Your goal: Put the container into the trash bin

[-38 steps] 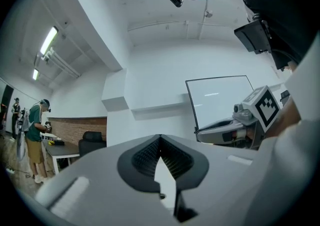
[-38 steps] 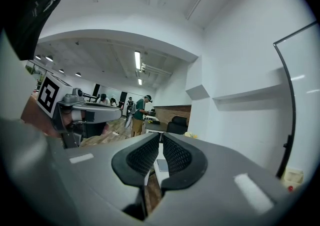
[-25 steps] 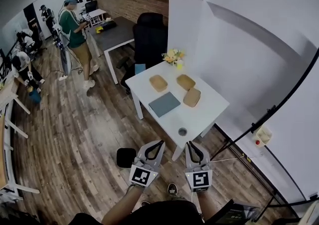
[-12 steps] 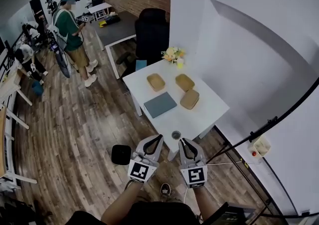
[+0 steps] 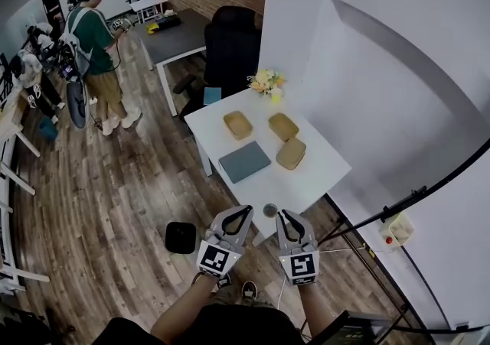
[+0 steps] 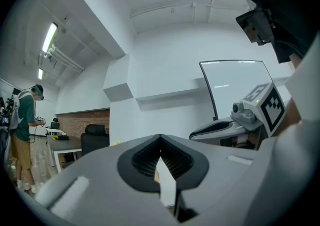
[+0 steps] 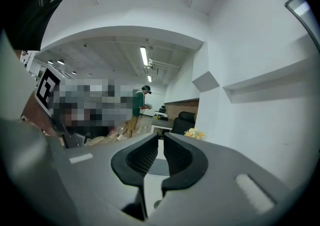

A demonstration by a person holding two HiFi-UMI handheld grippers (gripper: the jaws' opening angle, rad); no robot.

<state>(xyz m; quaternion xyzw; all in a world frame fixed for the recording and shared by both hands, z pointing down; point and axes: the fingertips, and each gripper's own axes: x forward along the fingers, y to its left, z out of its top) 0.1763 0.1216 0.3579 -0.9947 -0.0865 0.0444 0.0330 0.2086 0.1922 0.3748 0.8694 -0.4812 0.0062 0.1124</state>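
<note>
Head view: holding the left gripper and the right gripper side by side, both aimed at the near corner of a white table. Carrying nothing in either.

- Three tan containers on the table, well ahead of both tips and untouched.
- Nearer, ahead of the left gripper, a grey pad.
- Just off the tips, between the two, a small round thing, too small to tell what.
- Left of the left gripper and apart from it, down on the wood floor, the black bin.
- Far ahead and leftward, past a black chair, a person standing.

Left gripper view: pressed together at the tips, with only a sliver of white table showing lower down between the pads. Pinching nothing. Off to its right and about level with it, the right gripper.

Right gripper view: parted by a narrow slit, pads not meeting, nothing pinched. Through the slit, the grey pad on the white tabletop. Ahead and slightly right of the tips, flowers in front of the chair.
</note>
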